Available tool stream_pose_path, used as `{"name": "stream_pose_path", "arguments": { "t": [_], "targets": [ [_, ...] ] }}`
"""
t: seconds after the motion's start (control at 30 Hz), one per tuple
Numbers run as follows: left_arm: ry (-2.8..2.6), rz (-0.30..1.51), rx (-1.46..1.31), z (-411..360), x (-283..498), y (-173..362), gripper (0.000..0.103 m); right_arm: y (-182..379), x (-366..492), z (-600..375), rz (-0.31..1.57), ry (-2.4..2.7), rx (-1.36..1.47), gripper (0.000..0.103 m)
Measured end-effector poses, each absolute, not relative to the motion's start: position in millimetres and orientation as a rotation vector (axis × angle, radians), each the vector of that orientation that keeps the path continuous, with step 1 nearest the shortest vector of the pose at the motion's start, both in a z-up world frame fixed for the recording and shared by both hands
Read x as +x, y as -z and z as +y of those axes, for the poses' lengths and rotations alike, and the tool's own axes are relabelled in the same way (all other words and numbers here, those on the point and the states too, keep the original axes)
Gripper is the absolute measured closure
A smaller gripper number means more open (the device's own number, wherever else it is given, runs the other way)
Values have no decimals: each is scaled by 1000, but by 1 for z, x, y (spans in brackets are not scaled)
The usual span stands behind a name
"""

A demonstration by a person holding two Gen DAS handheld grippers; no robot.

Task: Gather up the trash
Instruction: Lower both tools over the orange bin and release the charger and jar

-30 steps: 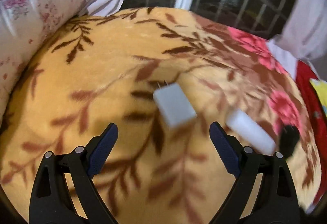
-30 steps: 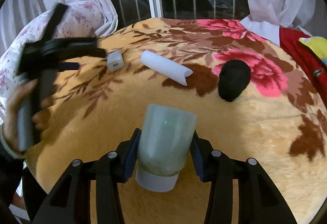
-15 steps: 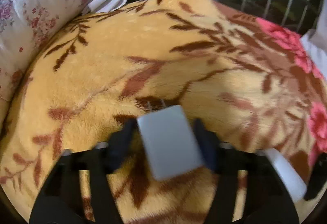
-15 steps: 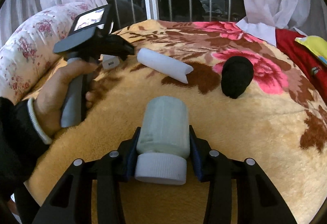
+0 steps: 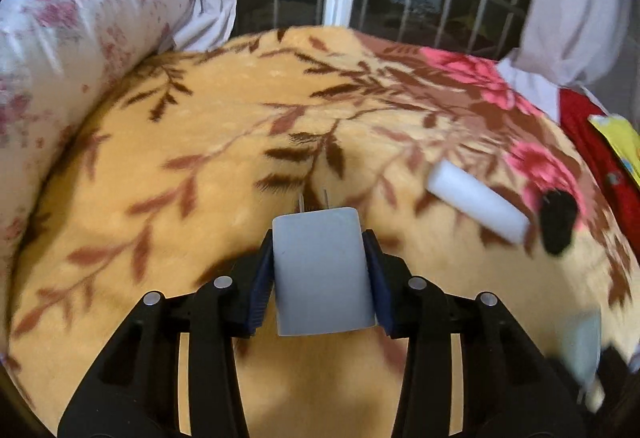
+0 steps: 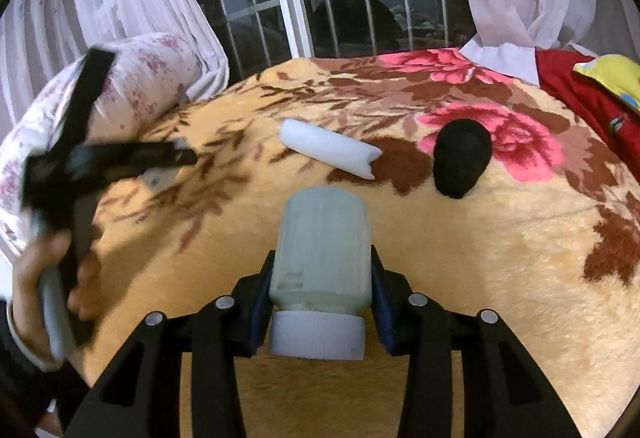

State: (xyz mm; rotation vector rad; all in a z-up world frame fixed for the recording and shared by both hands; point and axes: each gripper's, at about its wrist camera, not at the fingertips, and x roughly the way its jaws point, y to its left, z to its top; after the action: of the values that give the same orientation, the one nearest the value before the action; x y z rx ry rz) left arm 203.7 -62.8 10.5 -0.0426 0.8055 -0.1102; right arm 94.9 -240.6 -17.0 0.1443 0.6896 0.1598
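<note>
Between left tool (image 5: 320, 270) pads: charger (image 5: 322, 272), prongs forward; right tool (image 6: 320, 278) clamps bottle (image 6: 322, 246), cap rearward.

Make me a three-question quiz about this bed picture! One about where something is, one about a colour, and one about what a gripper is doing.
1. Where is the white foam roll lying?
A. on the floral blanket
B. on the windowsill
C. inside the bottle

2. What colour is the lumpy object beside the foam roll?
A. yellow
B. black
C. green

3. What is the left gripper doing?
A. hanging open
B. clamping a white plug adapter
C. holding a spoon

Answers: 1 A, the roll rests on the blanket's leaf pattern. 2 B, it is plain black against a pink flower. 3 B, both pads press the adapter's sides, prongs pointing away.
</note>
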Motion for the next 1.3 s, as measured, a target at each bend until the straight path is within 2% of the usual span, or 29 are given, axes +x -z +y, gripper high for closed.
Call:
{"name": "stream_pose_path", "arguments": {
  "t": [0.37,0.57,0.73,1.03,1.3],
  "targets": [
    [181,680,63,-55,82,-37,62,-18,59,-217,654,-205,108,61],
    [207,689,78,-49,25,-30,62,-24,9,-215,641,-200,84,61],
    [222,770,74,-43,-11,-5,61,-19,-34,-214,658,-213,88,61],
    [244,927,85,-44,-59,55,61,31,-105,-188,800,-267,45,61],
    [244,1049,92,-49,-60,100,61,87,-112,-177,962,-257,65,61]
  ]
}}
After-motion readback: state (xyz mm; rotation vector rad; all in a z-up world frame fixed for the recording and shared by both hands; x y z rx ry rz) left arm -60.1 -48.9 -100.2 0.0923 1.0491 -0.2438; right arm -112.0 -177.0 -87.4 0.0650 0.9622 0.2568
